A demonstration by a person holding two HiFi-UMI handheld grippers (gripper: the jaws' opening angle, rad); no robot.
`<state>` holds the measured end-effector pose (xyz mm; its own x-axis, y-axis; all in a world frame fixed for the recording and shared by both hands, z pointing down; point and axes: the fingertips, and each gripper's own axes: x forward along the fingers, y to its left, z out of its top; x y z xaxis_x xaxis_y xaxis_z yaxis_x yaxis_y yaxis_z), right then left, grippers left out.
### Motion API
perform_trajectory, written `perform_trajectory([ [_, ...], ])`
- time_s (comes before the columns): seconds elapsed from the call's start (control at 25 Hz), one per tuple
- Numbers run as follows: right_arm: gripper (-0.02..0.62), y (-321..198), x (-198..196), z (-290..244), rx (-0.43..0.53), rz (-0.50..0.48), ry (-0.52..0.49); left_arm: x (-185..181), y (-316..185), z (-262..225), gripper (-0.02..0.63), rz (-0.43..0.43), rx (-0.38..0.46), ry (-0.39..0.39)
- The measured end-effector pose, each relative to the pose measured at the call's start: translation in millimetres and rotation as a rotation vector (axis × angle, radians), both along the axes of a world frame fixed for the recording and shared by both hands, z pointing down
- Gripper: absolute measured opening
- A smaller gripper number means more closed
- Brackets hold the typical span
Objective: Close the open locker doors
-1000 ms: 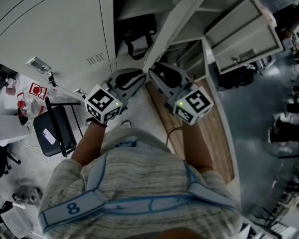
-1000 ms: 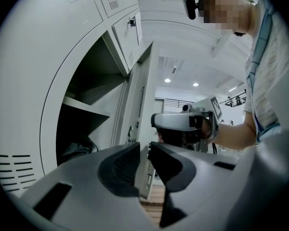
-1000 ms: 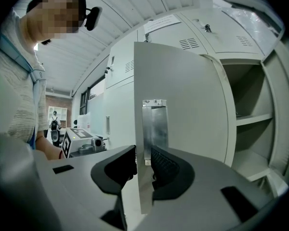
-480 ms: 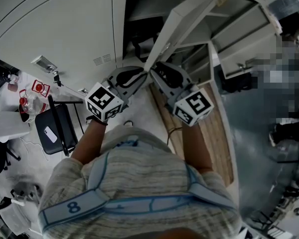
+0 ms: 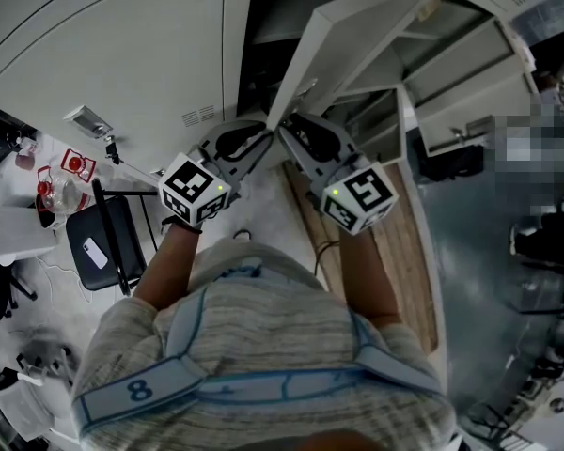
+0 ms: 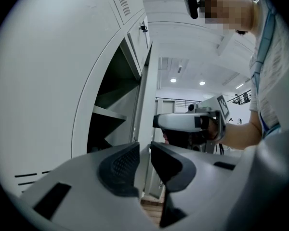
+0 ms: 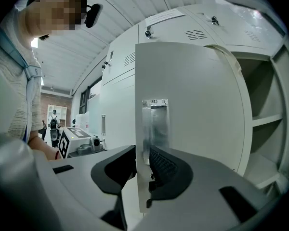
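they're at the free edge of the open locker door, which stands swung well out from the dark compartment behind it. the right gripper has that edge between its jaws, one pad on each face just below the metal latch plate, and it looks pinched on. the left gripper comes in from the other side with only a narrow slot between its jaws. the door's edge lines up with that slot, but i can't tell whether the pads bite. from overhead the two tips, left gripper and right gripper, nearly meet at the same corner.

to do this well, i'd swing the edge round in an arc about the hinge rather than shove it straight. i'd let go before the door reaches the frame, so no jaw gets trapped, then push the outer face flat until the latch catches. another open door waits further right.
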<state>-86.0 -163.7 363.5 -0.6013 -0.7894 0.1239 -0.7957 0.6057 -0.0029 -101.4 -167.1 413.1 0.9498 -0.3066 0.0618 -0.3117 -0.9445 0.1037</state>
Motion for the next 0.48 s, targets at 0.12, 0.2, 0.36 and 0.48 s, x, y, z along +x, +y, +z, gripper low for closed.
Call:
perform_trajectory([
  [0.12,0.078,-5,-4,0,0.002,-0.010,0.016,-4,-7,-4,0.063,-0.019,0.009,0.009],
  [0.2,0.078,-10,-5,3,-0.002,-0.010,0.020,-6,-11,-7,0.062,-0.031,0.014,0.016],
  [0.36,0.078,-18,-5,8,-0.013,-0.008,0.016,-8,-17,-7,0.063,-0.042,0.018,0.012],
  [0.48,0.078,-22,-6,8,-0.016,-0.013,0.013,-11,-21,-7,0.063,-0.053,0.018,0.012],
])
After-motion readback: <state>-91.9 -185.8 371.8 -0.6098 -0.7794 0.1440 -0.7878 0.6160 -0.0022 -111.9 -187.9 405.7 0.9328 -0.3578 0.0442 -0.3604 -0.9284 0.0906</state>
